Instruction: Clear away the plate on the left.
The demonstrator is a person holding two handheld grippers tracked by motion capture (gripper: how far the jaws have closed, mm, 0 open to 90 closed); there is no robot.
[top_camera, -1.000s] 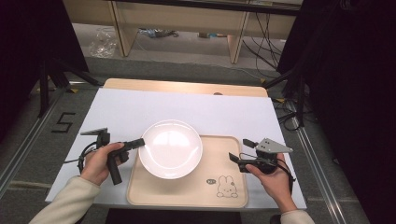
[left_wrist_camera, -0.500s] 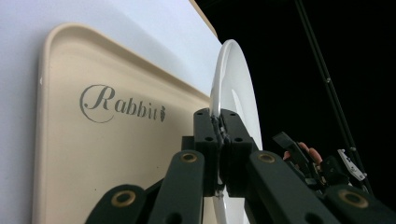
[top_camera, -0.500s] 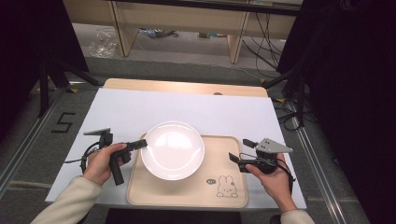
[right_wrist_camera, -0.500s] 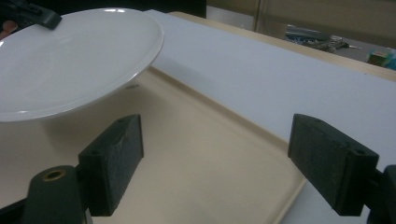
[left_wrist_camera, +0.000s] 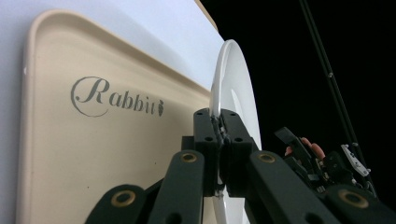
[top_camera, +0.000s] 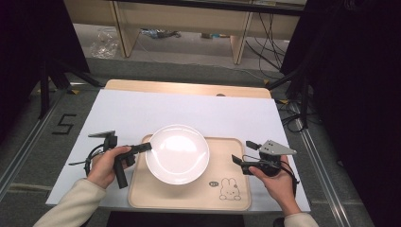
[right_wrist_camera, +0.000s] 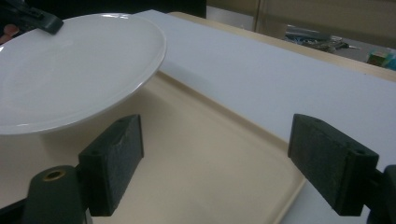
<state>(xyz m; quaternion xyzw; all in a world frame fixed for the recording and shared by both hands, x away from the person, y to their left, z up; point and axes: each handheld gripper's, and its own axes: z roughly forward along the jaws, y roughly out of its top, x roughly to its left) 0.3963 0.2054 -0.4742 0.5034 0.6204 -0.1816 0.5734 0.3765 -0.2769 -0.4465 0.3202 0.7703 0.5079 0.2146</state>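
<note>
A white plate (top_camera: 177, 153) hangs over the left half of a beige tray (top_camera: 231, 156). My left gripper (top_camera: 146, 147) is shut on the plate's left rim. In the left gripper view the jaws (left_wrist_camera: 219, 135) pinch the plate (left_wrist_camera: 236, 88) edge-on, above the tray (left_wrist_camera: 93, 154) with its "Rabbit" lettering. My right gripper (top_camera: 242, 153) stands open over the tray's right side, apart from the plate. In the right gripper view its open jaws (right_wrist_camera: 219, 158) frame bare tray (right_wrist_camera: 187, 116), and the plate (right_wrist_camera: 70, 65) floats raised at the upper left.
The tray lies on a white sheet (top_camera: 189, 111) that covers a wooden table (top_camera: 189, 87). A rabbit drawing (top_camera: 230, 189) marks the tray's near right corner. Dark curtains and cables stand to the right of the table.
My left gripper has carried the plate slightly to the right over the tray. The right gripper has stayed where it was.
</note>
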